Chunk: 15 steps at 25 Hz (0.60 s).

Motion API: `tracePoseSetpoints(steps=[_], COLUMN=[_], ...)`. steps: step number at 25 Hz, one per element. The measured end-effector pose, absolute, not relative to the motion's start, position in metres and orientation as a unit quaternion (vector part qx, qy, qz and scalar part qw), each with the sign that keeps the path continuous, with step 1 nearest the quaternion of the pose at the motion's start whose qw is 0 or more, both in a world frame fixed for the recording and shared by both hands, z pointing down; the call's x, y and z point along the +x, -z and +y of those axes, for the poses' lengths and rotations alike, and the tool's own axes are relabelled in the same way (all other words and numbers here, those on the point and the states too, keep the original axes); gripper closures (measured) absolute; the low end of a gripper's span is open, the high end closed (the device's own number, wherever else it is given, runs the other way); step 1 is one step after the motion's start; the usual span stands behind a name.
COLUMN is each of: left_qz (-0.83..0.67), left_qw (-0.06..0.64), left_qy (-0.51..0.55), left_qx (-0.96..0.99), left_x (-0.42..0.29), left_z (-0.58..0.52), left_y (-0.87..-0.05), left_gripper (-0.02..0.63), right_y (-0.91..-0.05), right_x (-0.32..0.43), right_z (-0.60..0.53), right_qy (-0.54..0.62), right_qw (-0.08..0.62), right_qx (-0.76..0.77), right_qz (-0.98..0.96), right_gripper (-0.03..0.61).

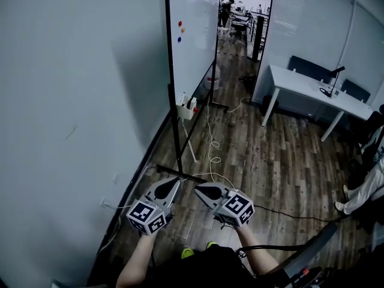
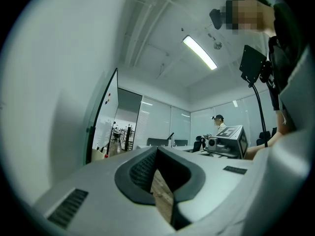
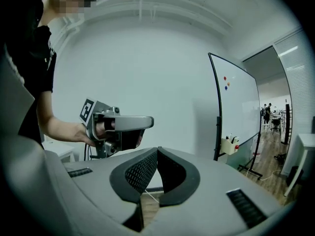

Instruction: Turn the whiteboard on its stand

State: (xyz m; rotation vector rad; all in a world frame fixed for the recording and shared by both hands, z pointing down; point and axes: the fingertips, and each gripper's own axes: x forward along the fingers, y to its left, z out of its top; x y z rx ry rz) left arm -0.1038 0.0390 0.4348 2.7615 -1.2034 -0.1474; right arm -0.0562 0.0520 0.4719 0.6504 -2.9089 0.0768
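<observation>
Standing well ahead of left gripper (image 1: 172,188) and right gripper (image 1: 204,191), whiteboard (image 1: 192,41), fingers (image 3: 140,173) clenched, empty.

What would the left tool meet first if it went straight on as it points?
Probably nothing close: the left tool points just right of the whiteboard, so its way looks free, though depth is unclear.
</observation>
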Motion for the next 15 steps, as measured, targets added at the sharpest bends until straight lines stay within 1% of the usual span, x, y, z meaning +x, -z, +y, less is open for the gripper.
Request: tracePoseSetpoints(steps=[7, 15], left_qz=[-0.420, -0.417], left_qw=[0.062, 0.072], left_qy=[0.079, 0.077], left_qx=[0.902, 0.903], left_x=[-0.101, -0.100], left_z=[0.038, 0.034], left_y=[-0.418, -0.424], left_gripper=[0.601, 0.601], right_y=[-0.444, -0.430], right_x=[-0.036, -0.042], right_z=[0.038, 0.033], right_qy=[-0.011, 0.003], right_qw=[0.045, 0.033], right_qx=[0.245, 0.250], right_qz=[-0.968, -0.968], right_gripper=[0.554, 0.554])
